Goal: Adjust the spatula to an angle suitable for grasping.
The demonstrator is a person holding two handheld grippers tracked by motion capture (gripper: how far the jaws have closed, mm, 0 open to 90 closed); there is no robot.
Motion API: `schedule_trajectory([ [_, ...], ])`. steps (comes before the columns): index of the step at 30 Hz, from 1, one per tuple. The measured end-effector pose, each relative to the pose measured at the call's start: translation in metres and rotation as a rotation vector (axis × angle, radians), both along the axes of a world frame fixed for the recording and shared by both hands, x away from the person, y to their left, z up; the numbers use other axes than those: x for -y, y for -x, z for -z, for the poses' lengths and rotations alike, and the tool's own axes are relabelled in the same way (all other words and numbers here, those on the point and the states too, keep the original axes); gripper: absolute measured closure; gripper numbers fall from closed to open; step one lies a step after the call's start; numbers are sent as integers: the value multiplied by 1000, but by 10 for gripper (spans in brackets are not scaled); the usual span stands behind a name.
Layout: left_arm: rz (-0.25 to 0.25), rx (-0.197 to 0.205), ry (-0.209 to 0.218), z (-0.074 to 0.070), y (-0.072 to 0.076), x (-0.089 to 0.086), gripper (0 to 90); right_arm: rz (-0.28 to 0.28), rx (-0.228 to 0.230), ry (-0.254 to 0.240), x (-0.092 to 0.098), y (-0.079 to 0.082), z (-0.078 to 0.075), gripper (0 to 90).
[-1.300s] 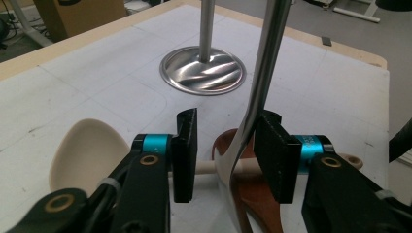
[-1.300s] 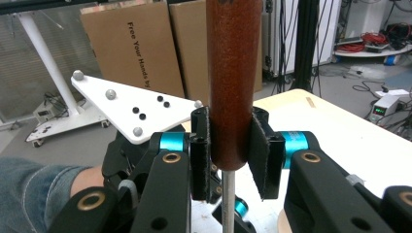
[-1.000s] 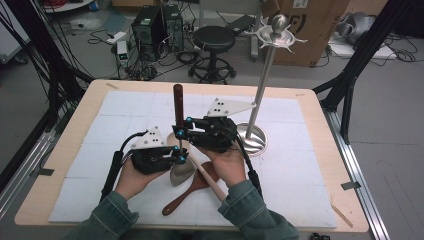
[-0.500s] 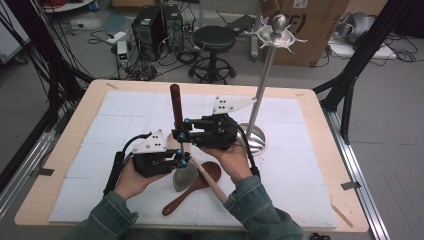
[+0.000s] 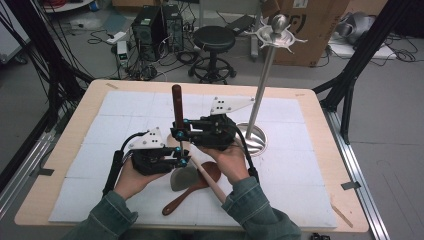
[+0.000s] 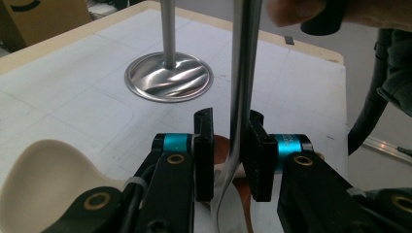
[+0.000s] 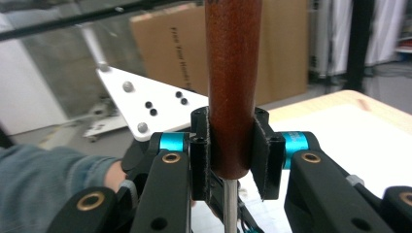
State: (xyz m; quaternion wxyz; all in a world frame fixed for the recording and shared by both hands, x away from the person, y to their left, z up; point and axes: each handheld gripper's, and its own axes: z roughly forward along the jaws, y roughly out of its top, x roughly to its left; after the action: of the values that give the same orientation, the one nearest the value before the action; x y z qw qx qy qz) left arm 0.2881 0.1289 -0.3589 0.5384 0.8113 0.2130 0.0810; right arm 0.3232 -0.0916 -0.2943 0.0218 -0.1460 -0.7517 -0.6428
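- Above the white mat, near the table's middle: a utensil with a dark wooden handle point(image 5: 176, 102) and a thin metal shank point(image 6: 241, 92) stands upright, held by both grippers.
- Right gripper point(image 5: 179, 134) has its pads pressed on the lower end of the wooden handle (in the right gripper view the handle sits between both jaws, shank emerging below); the jaws have just been closing a little further on it.
- Left gripper point(image 5: 181, 158) sits just below, jaws narrow, clamped on the metal shank, which curves as it passes down between the pads.
- Under the grippers, lying on the mat: a brown wooden spoon point(image 5: 192, 190), a pale spatula head point(image 5: 181, 178) and a light wooden stick point(image 5: 209, 178).
- To the right, near the right gripper: a metal stand point(image 5: 261, 85) with round base and hooks on top.
- Wooden table point(image 5: 320, 125) carries everything.
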Motion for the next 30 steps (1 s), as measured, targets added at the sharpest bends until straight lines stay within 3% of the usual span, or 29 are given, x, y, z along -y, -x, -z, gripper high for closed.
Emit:
schedule_trajectory([
  [3,-23,-2,15,-1,0,-1,768,66,27,24,-2,6,-2,730],
  [5,-13,1,19,-1,-1,-3,823,77,41,29,-3,8,-2,729],
  [8,13,4,35,-2,1,-3,835,49,25,14,-1,5,0,724],
  [10,33,10,28,-2,1,-4,837,-12,3,-21,0,1,2,714],
  [15,70,2,39,-1,1,-5,838,-71,-5,-55,-1,-3,4,706],
  [19,61,-10,41,0,0,-6,833,-52,4,-50,-1,-2,3,723],
  [23,24,-20,65,-2,-2,-10,726,-5,5,-27,1,1,1,728],
  [25,8,-22,51,-1,-2,-11,660,15,11,-25,3,2,0,729],
  [30,-19,-29,63,-1,-4,-16,564,64,22,-21,12,1,-6,729],
])
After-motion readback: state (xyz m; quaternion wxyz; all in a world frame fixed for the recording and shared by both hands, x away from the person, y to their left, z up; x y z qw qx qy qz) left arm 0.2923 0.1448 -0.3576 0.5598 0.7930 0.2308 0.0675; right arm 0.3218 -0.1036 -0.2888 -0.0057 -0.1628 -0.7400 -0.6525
